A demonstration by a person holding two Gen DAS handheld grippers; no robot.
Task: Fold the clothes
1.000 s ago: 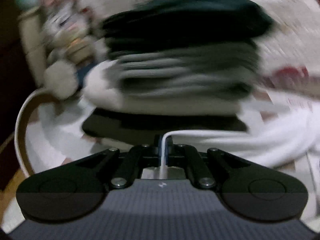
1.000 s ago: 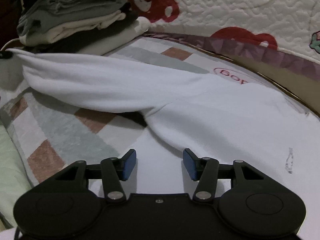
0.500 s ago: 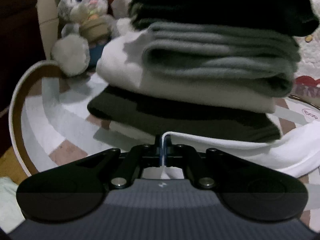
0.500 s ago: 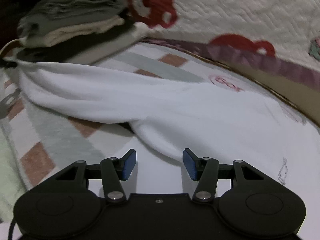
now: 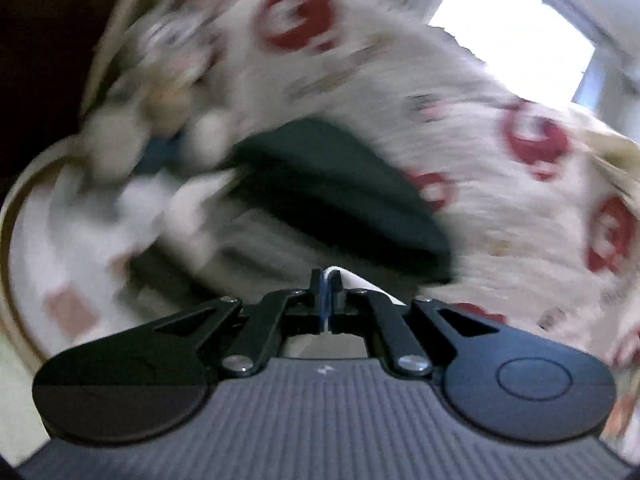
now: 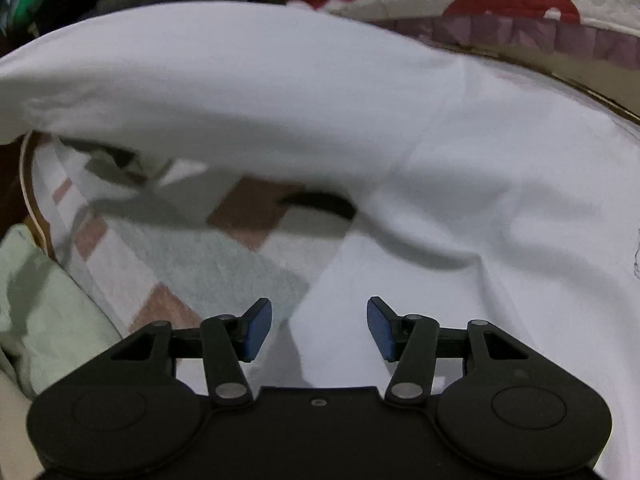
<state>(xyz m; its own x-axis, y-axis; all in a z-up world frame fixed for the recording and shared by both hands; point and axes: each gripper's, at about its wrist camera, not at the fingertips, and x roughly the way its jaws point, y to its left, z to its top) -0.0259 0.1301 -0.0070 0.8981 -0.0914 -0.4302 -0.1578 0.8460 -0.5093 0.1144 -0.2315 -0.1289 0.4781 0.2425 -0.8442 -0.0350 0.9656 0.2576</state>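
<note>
Above checkered mat (image 6: 224, 264), white sleeve (image 6: 224, 92) now lifted, pinched by left gripper (image 5: 326, 304); right gripper (image 6: 319, 330) still wide, empty.

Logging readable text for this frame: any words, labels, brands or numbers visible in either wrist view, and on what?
None can be read.
Small dark mark at the right edge of the white cotton garment: too small to tell.
Small pale emblem on the left gripper body: a sign, not letters.
Red prints on the cream quilted blanket: pictures, blurred, with no words visible.
</note>
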